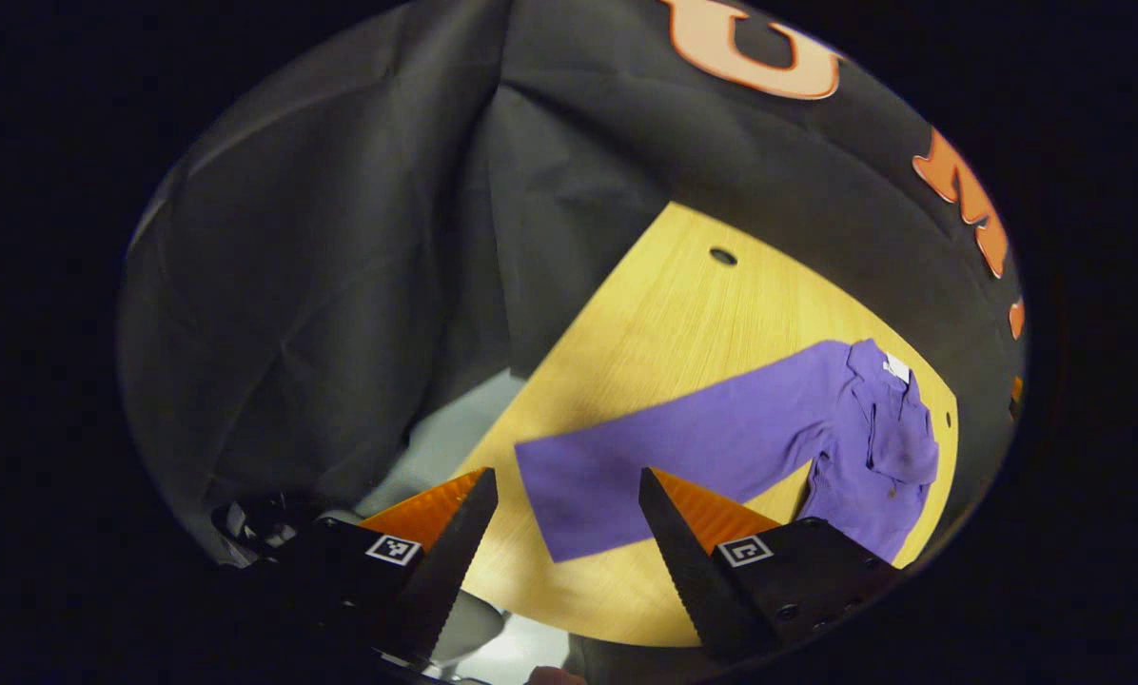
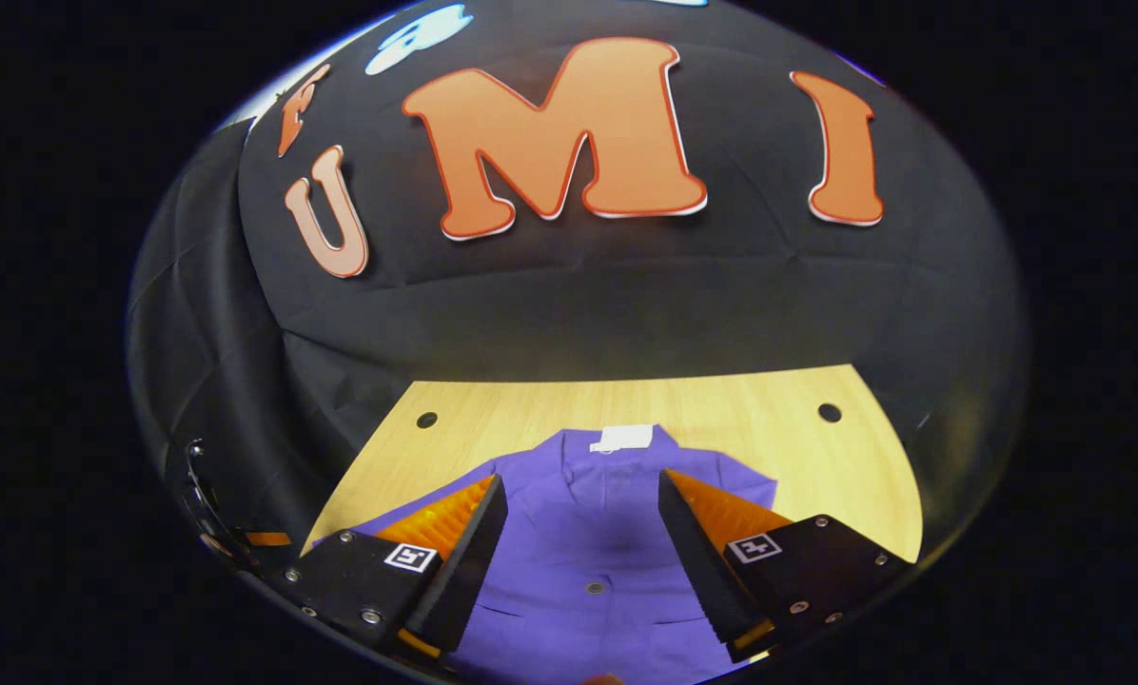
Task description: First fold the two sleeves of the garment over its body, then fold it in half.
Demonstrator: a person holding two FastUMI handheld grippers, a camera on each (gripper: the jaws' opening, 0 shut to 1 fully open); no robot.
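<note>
The purple shirt [image 2: 588, 561] lies flat on the desk [image 1: 664, 323], one sleeve [image 1: 683, 457] stretched out for folding, and both tools, left [image 1: 569, 542] and right [image 2: 583, 552], hover wide above it, gripping nothing.

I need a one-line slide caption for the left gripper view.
Open left tool hovers above the outstretched sleeve of a purple shirt on a wooden table.

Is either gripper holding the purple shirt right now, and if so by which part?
Nothing is held. The left gripper and right gripper are both open above the purple shirt.
</note>
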